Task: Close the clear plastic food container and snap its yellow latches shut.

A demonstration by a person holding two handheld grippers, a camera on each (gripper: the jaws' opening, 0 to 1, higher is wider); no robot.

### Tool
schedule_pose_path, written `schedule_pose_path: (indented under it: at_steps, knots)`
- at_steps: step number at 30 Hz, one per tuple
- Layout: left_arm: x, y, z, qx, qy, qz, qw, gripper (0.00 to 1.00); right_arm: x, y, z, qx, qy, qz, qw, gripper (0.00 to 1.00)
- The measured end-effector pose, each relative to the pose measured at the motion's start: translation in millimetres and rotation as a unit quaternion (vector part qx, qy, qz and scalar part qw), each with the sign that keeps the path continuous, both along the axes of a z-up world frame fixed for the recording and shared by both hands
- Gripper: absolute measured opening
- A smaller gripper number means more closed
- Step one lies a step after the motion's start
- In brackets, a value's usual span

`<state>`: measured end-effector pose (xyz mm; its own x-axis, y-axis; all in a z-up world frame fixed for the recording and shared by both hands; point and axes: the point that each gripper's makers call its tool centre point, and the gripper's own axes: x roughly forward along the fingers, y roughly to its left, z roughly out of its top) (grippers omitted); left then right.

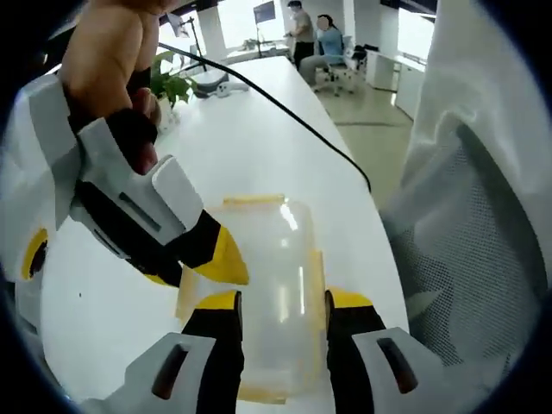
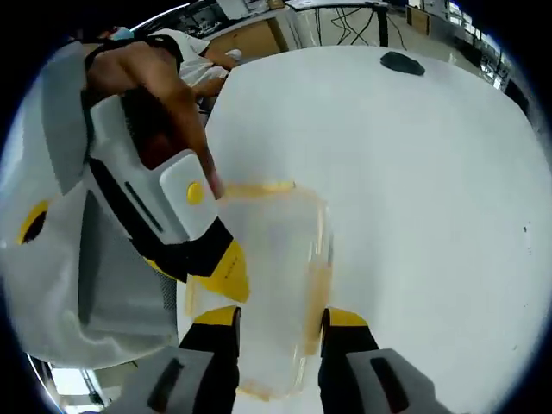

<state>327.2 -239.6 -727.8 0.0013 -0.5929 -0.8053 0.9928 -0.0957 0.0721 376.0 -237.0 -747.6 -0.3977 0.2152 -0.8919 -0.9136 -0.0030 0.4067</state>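
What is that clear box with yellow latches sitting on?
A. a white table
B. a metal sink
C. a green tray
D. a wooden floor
A: the box rests on the white table, which stretches away behind it in the left gripper view and spreads out around the box in the right gripper view.

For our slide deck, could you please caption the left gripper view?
Two yellow-tipped grippers, left and right, work over a clear container on a white table.
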Motion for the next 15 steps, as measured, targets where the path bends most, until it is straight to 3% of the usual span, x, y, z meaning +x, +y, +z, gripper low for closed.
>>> schedule_pose_path:
  at_steps: [2, 7, 15]
  knots:
    - [-1.2, 1.9, 0.0, 0.000, -0.002, -0.004, 1.0000, 0.34, 1.3, 0.9, 0.0, 0.021, -0.006, 0.025, 0.9994, 0.34]
    - [0.1, -0.3, -0.6, 0.000, -0.002, 0.003, 1.0000, 0.34, 0.7, -1.7, 2.5, 0.039, -0.014, 0.002, 0.9991, 0.35]
    - [-0.4, -0.4, -5.6, 0.007, -0.055, -0.008, 0.9984, 0.34, 0.7, -0.2, 4.1, 0.036, -0.048, -0.002, 0.9982, 0.35]
